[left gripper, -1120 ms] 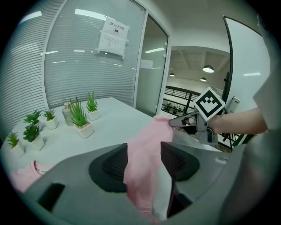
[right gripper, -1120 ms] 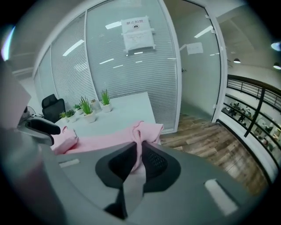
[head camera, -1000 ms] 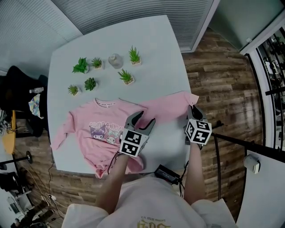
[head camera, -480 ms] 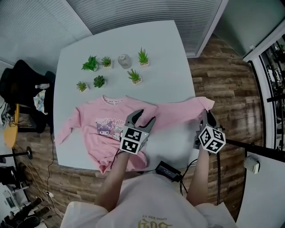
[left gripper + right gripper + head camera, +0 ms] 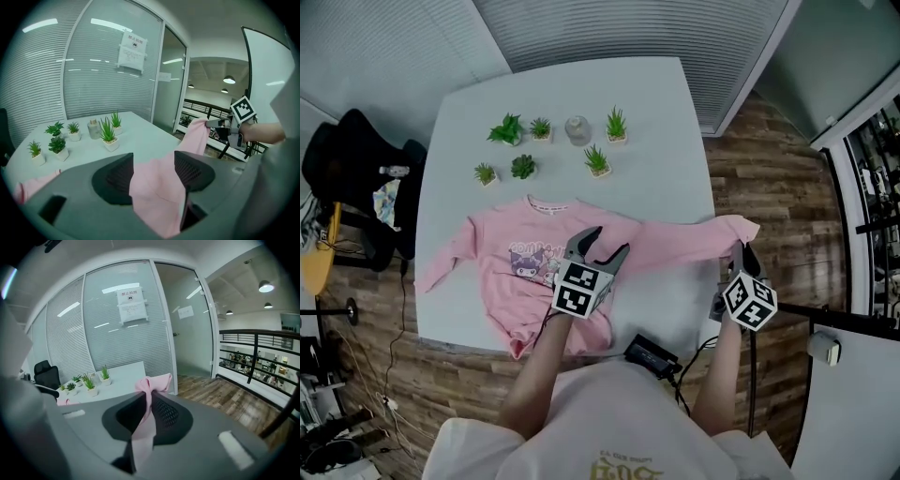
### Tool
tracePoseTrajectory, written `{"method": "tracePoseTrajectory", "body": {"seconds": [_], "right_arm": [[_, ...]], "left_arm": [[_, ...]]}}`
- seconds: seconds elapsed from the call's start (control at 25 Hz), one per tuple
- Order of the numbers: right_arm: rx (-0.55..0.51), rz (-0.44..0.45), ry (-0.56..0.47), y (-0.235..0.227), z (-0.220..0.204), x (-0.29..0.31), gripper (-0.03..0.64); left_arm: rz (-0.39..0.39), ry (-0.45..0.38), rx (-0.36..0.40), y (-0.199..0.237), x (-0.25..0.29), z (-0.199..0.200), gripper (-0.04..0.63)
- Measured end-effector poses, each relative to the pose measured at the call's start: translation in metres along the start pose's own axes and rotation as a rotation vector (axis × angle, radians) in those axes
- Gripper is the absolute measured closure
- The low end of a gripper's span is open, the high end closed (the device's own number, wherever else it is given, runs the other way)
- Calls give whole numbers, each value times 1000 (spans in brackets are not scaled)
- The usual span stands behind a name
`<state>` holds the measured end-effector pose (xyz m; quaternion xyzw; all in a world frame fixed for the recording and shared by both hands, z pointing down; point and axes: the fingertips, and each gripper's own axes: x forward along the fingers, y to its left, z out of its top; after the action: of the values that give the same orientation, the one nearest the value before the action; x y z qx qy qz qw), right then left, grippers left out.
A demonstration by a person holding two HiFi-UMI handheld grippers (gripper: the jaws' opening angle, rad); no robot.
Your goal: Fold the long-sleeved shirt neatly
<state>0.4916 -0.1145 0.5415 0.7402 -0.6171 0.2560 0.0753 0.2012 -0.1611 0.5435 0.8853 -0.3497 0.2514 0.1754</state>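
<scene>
My right gripper (image 5: 742, 251) is clamped on the sleeve cuff (image 5: 737, 228) of the pink shirt (image 5: 502, 277). My left gripper (image 5: 607, 242) is opening its jaws, with shoulder fabric slack between them.

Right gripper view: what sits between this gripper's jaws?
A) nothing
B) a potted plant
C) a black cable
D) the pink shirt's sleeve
D: the right gripper has its jaws closed on the pink shirt's sleeve, whose end bunches just past the tips.

Pink long-sleeved shirt (image 5: 502, 286) lies print-up on white table (image 5: 656, 122), collar at 12 o'clock, hem over the 6 o'clock edge, one sleeve trailing to 8, the other stretched toward 3.
</scene>
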Motion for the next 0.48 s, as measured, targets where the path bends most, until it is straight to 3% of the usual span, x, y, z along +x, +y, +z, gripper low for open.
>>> {"method": "tracePoseTrajectory", "body": {"seconds": [0.48], "right_arm": [[-2, 59, -65, 31, 18, -30, 569]], "left_arm": [[80, -55, -50, 41, -45, 1, 287]]}}
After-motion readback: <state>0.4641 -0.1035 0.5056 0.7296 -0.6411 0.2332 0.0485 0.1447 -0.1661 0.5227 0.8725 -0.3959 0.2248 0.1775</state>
